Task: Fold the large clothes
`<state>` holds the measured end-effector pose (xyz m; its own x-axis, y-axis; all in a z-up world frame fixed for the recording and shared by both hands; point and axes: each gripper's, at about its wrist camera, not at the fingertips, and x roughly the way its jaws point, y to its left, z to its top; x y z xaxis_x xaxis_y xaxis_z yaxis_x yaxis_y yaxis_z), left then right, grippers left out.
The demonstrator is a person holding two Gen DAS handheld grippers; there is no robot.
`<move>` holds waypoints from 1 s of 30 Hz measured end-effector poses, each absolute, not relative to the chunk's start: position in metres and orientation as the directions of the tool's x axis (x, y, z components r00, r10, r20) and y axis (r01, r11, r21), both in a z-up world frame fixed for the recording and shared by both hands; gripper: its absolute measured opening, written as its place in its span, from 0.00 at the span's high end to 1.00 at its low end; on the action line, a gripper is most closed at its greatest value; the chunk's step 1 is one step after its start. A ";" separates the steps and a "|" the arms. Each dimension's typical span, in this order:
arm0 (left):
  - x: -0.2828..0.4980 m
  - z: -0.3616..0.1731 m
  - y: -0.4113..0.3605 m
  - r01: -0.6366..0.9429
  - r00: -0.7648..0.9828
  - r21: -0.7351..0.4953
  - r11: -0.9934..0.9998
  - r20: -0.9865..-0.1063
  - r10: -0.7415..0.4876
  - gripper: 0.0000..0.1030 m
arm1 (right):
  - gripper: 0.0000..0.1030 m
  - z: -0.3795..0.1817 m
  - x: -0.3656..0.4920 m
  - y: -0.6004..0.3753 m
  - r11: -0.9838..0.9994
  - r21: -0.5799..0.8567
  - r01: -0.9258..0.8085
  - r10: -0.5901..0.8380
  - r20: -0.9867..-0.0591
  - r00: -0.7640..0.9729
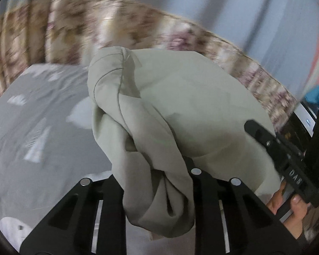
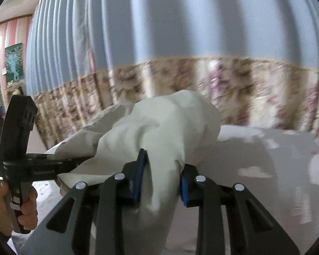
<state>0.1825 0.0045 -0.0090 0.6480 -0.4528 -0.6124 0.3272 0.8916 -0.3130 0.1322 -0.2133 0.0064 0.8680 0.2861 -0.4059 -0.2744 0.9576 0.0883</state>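
Two wrist views of the lift that opens a fold. The left claw [image 1: 157, 170] is clenched on a bunched edge of the pale grey-green garment [image 1: 170, 110]; the cloth rises from between its jaws, drapes forward and hangs down over the claw's own frame. The right claw [image 2: 162, 180] is likewise clamped on the garment [image 2: 159, 127], a thick pleat of cloth passing between its blue pads [image 2: 141, 176]. In each view the other claw appears at the frame's edge, held by a hand [image 2: 21, 208], so the two grips sit on separate parts of one piece with cloth spanning between them.

The garment is held up off the bed [image 1: 42, 131], whose grey patterned sheet shows below; a curtain [image 2: 159, 31] with a floral lower band hangs behind. How much of the cloth trails on the sheet cannot be told.

Step in hand, as judged: the piece has been seized at two points and raised, but it is crumpled, not spread. The next move calls for drawing the two claws apart until the held edge runs taut and straight, then lowering the cloth flat on the bed so a clean fold line can be set. Both grips must hold; a slip of bunched fabric would let one corner fall.
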 end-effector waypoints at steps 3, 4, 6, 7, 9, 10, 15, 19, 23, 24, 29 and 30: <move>0.183 -0.016 -0.033 0.381 0.635 -0.289 0.878 -0.609 -0.476 0.81 | 0.73 -0.001 0.128 -0.243 0.976 0.061 -0.211 0.216 -0.429 0.877; 0.186 -0.024 -0.045 0.393 0.624 -0.278 0.876 -0.619 -0.476 0.80 | 0.73 -0.008 0.129 -0.253 0.980 0.063 -0.189 0.197 -0.450 0.871; 0.193 -0.042 -0.058 0.401 0.588 -0.276 0.873 -0.654 -0.477 0.79 | 0.73 -0.033 0.136 -0.275 0.985 0.074 -0.154 0.170 -0.534 0.828; 0.195 -0.048 -0.061 0.403 0.577 -0.274 0.873 -0.665 -0.474 0.74 | 0.72 -0.041 0.137 -0.280 0.985 0.079 -0.152 0.171 -0.549 0.818; 0.191 -0.055 -0.061 0.410 0.580 -0.251 0.877 -0.670 -0.463 0.60 | 0.64 -0.053 0.137 -0.295 0.980 0.126 -0.155 0.200 -0.577 0.792; 0.188 -0.054 -0.059 0.401 0.591 -0.230 0.886 -0.674 -0.443 0.41 | 0.59 -0.052 0.135 -0.300 0.980 0.136 -0.146 0.198 -0.576 0.793; 0.173 -0.052 -0.026 0.330 0.672 -0.123 0.936 -0.666 -0.324 0.11 | 0.44 -0.042 0.122 -0.316 0.980 0.161 -0.115 0.189 -0.579 0.793; 0.138 -0.034 -0.015 0.218 0.779 -0.045 0.975 -0.594 -0.201 0.03 | 0.16 -0.031 0.084 -0.320 0.984 0.177 -0.009 0.103 -0.530 0.842; 0.107 -0.020 -0.014 0.112 0.858 -0.001 0.994 -0.505 -0.097 0.03 | 0.02 -0.034 0.059 -0.308 0.988 0.138 0.071 0.009 -0.503 0.864; 0.105 -0.020 -0.015 0.093 0.863 0.028 0.995 -0.501 -0.066 0.03 | 0.02 -0.034 0.054 -0.306 0.988 0.135 0.080 -0.003 -0.494 0.869; 0.102 -0.020 -0.004 0.034 0.870 -0.021 0.999 -0.491 -0.040 0.03 | 0.02 -0.029 0.037 -0.282 0.996 0.042 0.083 -0.055 -0.447 0.893; 0.100 -0.019 -0.003 0.030 0.875 -0.026 0.999 -0.483 -0.039 0.03 | 0.02 -0.028 0.033 -0.279 0.996 0.040 0.076 -0.051 -0.437 0.898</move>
